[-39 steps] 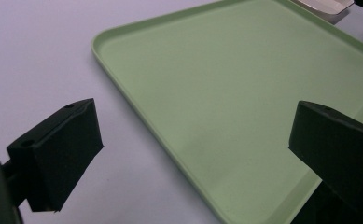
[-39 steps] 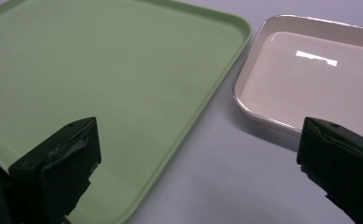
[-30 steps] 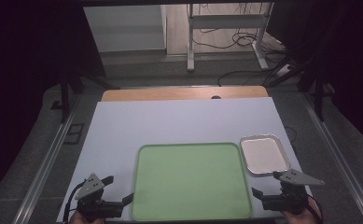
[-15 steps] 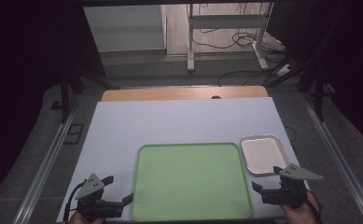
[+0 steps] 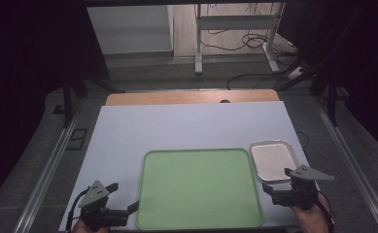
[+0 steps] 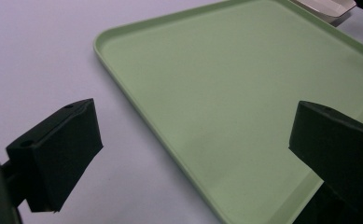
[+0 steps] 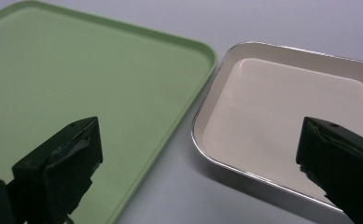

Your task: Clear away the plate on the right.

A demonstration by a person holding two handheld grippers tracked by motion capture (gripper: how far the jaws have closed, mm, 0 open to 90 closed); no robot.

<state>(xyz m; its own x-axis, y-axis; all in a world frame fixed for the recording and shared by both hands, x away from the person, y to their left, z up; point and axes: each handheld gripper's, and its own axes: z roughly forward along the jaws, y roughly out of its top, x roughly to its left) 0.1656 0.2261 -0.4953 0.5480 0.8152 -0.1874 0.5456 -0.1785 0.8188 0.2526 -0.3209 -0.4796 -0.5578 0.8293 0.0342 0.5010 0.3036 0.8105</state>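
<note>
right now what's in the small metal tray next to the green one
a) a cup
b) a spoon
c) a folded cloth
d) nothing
d: the small metal tray shows a bare pale bottom in the right gripper view, and it sits just right of the green tray in the high view.

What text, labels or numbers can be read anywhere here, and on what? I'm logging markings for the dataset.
None can be read: the green tray, the small white tray, the white table top and both tools carry no visible writing.
</note>
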